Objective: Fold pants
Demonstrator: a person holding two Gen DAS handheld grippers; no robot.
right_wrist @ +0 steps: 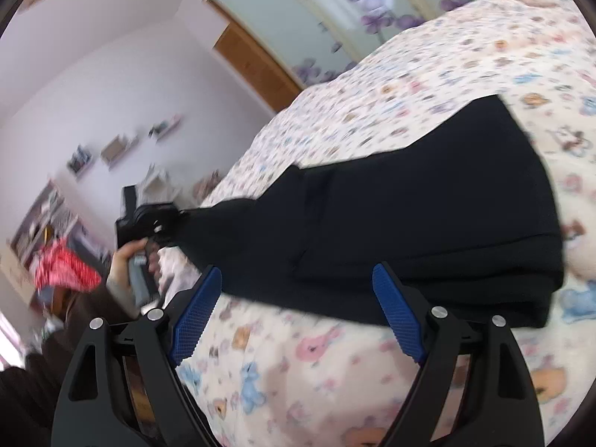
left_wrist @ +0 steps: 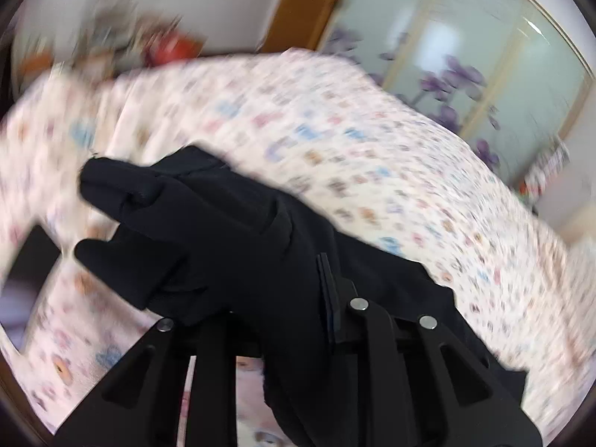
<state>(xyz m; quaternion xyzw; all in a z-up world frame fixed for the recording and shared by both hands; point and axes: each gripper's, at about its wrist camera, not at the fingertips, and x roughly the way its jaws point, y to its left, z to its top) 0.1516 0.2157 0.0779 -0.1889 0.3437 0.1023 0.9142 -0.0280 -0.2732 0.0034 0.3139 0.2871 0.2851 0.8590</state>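
Gripping a bunched fold of the soft black pants (right_wrist: 428, 223), the left gripper (right_wrist: 164, 227) is clamped narrow on the cloth at the left, a hand (right_wrist: 123, 264) behind it. Rightward the matte pants spread smooth across the cartoon-print bedsheet (right_wrist: 316, 354). Nearer, the right gripper (right_wrist: 294, 313) stands wide, its ribbed blue pads (right_wrist: 398, 316) holding nothing.

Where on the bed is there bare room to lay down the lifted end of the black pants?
Bare patterned bedsheet lies beyond the black pants, toward the frosted flowered wardrobe doors, and again in front of the open right gripper. It is crowded at the bed's left edge, where the left gripper grips the pant end.
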